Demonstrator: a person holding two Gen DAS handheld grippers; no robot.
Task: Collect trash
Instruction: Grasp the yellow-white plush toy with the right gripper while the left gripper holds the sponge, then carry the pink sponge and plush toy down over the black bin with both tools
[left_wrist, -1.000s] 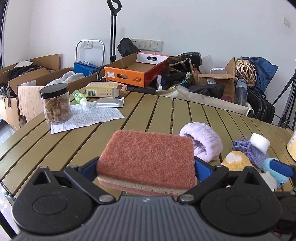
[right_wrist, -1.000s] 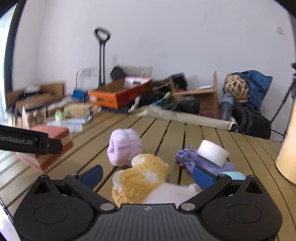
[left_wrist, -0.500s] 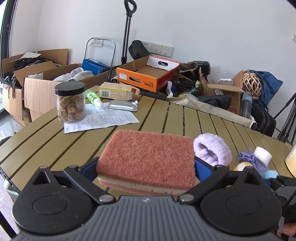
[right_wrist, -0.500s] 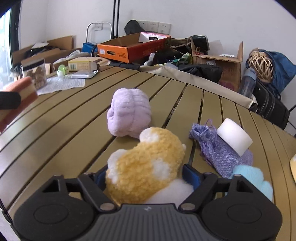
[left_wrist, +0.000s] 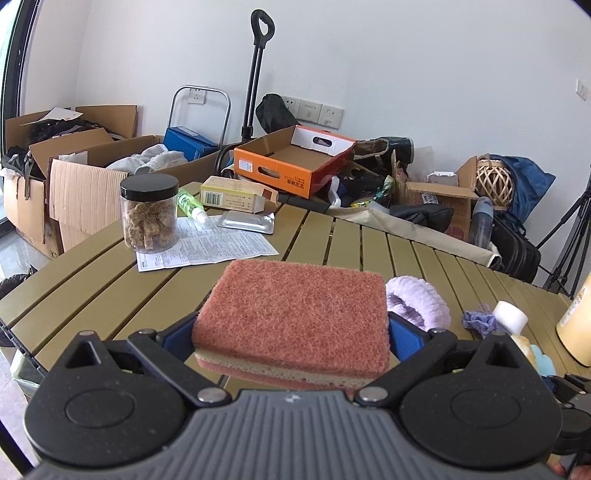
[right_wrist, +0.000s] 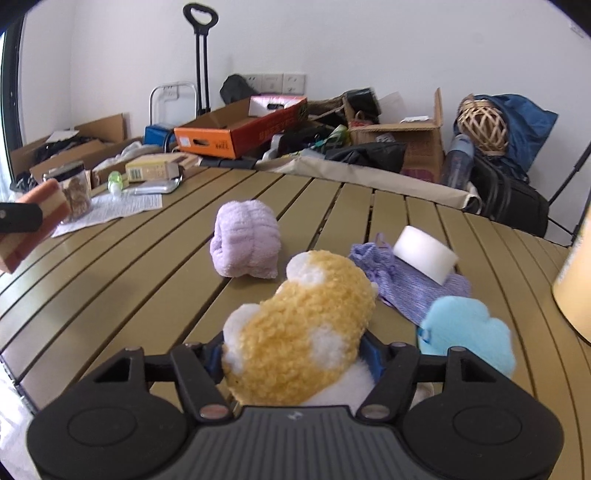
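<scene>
Rust-red sponge (left_wrist: 293, 317) clamped between left hand-held gripper (left_wrist: 291, 334) fingers.

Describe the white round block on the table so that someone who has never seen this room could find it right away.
Start at the slatted olive table and go to the soft things near the right gripper. Past the yellow fluffy sponge it holds lies a purple pouch; the white round block rests tilted on it. It alone there is smooth and plain white.

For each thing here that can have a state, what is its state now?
left gripper: shut on sponge
sponge: held above table
right gripper: shut on yellow plush
yellow plush: gripped
jar: upright, lid on
orange box: open
purple towel: rolled, on table
</scene>
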